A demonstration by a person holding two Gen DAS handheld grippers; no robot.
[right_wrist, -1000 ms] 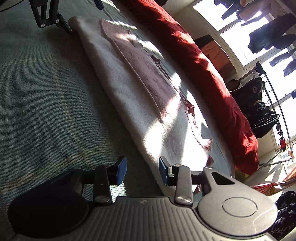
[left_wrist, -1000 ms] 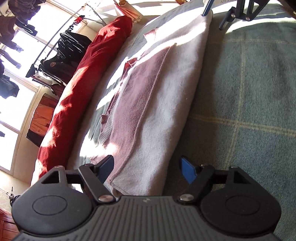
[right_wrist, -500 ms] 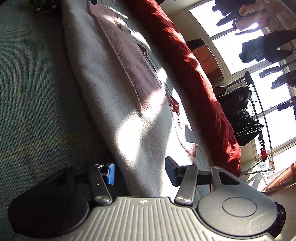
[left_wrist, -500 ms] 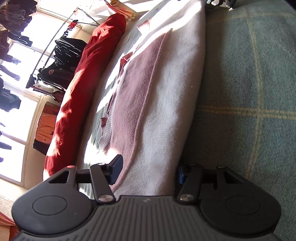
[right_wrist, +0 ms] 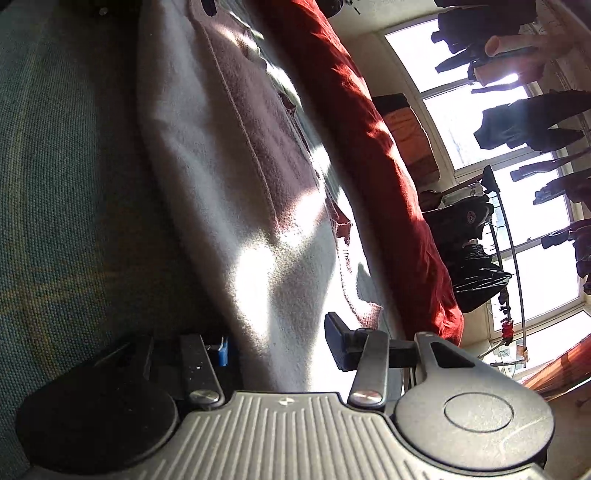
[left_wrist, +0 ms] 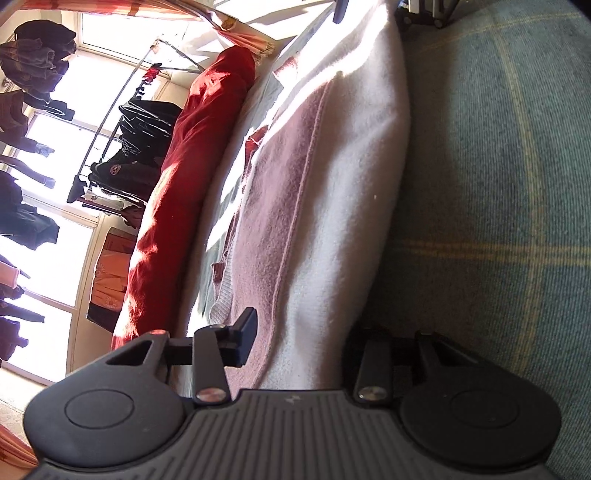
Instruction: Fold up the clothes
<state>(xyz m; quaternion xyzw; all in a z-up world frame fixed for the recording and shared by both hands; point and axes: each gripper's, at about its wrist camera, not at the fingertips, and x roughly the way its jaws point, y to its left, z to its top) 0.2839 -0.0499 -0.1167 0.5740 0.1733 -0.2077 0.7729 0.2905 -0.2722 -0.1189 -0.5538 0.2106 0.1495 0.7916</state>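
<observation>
A folded pale pink and white garment (left_wrist: 332,206) lies lengthwise on the green plaid bedspread (left_wrist: 498,192), with a darker pink layer on top. My left gripper (left_wrist: 306,343) is open and straddles one end of it. One finger (left_wrist: 243,339) is above the cloth; the other is in shadow under the folded edge. My right gripper (right_wrist: 279,347) is open at the opposite end of the garment (right_wrist: 229,155), cloth filling the gap between its fingers (right_wrist: 334,341). Each view shows dark parts of the other gripper (left_wrist: 424,11) at the garment's far end.
A long red rolled cover (left_wrist: 192,177) lies along the far side of the garment. Beyond it are a drying rack with dark clothes (left_wrist: 140,147), an orange box (left_wrist: 107,280) and bright windows (right_wrist: 461,88). Bedspread (right_wrist: 66,184) stretches on the near side.
Both grippers have pushed forward onto the garment's ends, so cloth now fills the gap between each pair of fingers. The grippers have come closer together. The right jaws have spread wider.
</observation>
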